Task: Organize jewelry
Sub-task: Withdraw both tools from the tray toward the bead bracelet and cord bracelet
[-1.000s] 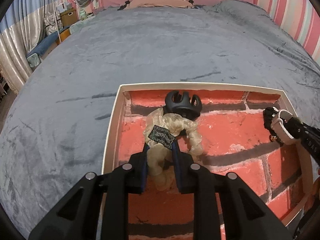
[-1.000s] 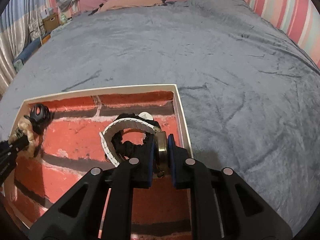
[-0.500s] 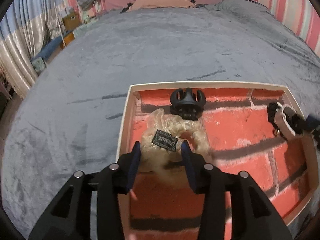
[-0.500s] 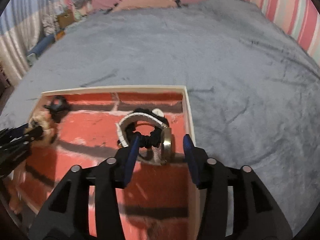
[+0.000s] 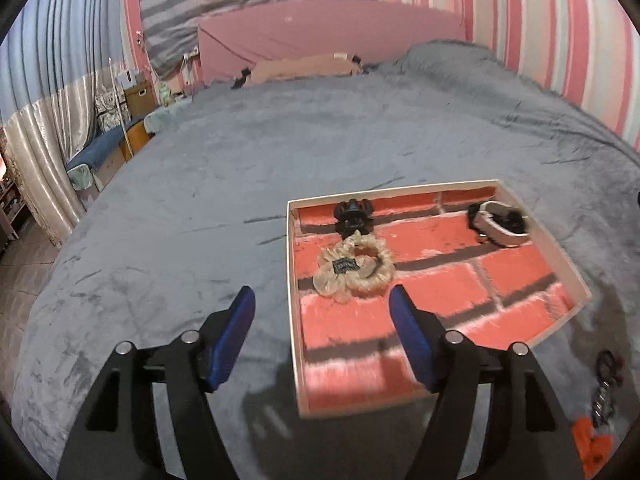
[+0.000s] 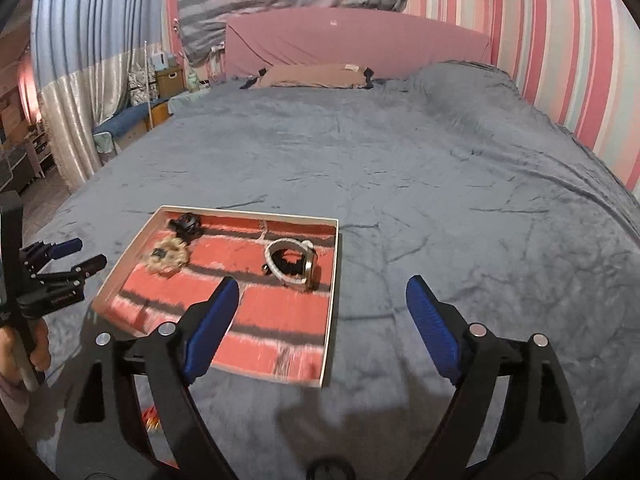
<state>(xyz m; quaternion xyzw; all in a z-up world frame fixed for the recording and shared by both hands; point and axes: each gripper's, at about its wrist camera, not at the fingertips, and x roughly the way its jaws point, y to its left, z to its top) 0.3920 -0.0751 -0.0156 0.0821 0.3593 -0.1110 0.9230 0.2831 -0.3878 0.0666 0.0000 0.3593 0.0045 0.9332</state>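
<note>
Jewelry sits gathered in the tray (image 5: 560, 258) on the bed (image 5: 320, 140): a watch (image 5: 500, 224) at two o'clock, a beige scrunchie (image 5: 354, 266) at ten, a black clip (image 5: 354, 216) touching it at eleven. Small items (image 5: 600, 404) lie outside at the tray's five o'clock, likely left to sort. Left tool (image 5: 322, 308) and right tool (image 6: 322, 304) both gape wide, empty.
</note>
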